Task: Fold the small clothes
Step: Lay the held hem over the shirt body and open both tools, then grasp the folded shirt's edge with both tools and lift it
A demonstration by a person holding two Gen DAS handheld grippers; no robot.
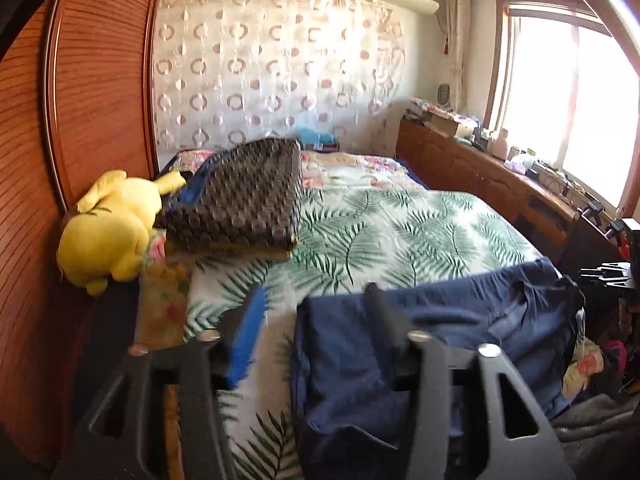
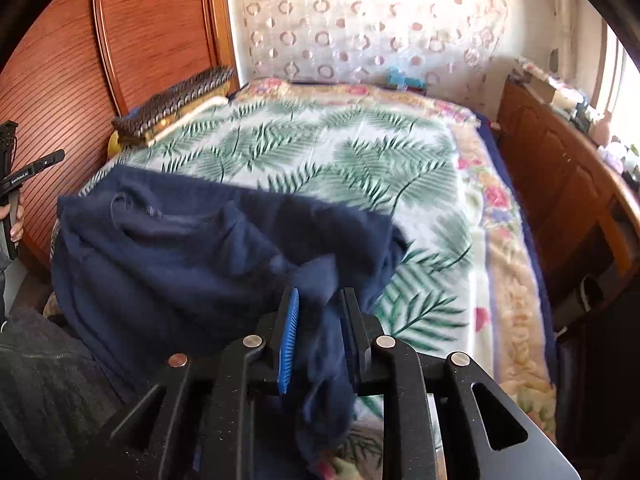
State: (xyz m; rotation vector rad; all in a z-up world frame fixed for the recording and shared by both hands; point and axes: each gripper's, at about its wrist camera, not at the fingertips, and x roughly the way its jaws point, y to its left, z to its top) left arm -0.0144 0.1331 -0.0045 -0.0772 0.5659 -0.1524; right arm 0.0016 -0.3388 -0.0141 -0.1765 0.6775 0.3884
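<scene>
A navy blue shirt [image 2: 180,248] lies on the near end of the bed with the palm-leaf cover [image 2: 320,148]. My right gripper [image 2: 318,300] is shut on a bunched fold of the shirt's right edge, which hangs down between its fingers. In the left wrist view my left gripper [image 1: 316,300] is open, its fingers wide apart above the shirt's [image 1: 440,320] left edge, holding nothing. The left gripper's body [image 2: 16,184] shows at the far left of the right wrist view.
A folded dark checkered blanket [image 1: 244,196] and a yellow plush toy [image 1: 112,224] lie at the bed's far left by the wooden wardrobe [image 1: 80,100]. A wooden cabinet [image 1: 500,184] with clutter runs along the right under the window. More clothes [image 1: 600,364] lie at the right.
</scene>
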